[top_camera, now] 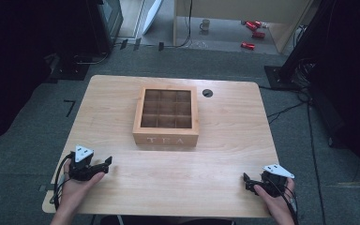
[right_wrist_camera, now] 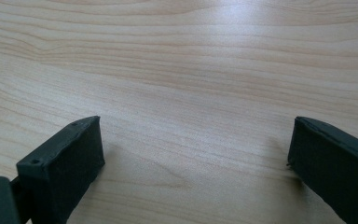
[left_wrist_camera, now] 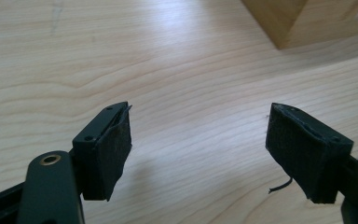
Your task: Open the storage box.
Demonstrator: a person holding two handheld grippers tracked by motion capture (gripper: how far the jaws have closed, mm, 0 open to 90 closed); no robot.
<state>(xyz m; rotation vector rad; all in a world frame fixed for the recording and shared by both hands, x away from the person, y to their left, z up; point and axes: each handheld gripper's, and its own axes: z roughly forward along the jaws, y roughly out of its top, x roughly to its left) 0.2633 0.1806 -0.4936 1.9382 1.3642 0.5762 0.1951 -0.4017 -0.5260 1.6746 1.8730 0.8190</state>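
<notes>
Box: a wooden tea box (top_camera: 166, 117) marked TEA sits at the middle of the table (top_camera: 225, 140), toward the far edge, lid shut.
Compartments: 9 show through the lid; contents too dim to tell.
Open room: bare wood lies between the box and both grippers.
Left gripper (top_camera: 104, 165): near the front left corner, jaws wide, holding nothing.
Right gripper (top_camera: 246, 182): near the front right corner, jaws wide, holding nothing.
Cut off: only a box corner (left_wrist_camera: 286, 21) in the left gripper view.

The tea box (top_camera: 166, 117) stands mid-table, the sole obstacle; bare wood (top_camera: 225, 136) runs along both its sides and across the whole near half. Both grippers, left (top_camera: 104, 165) and right (top_camera: 246, 180), rest near the front corners with jaws spread, well apart from the box.
</notes>
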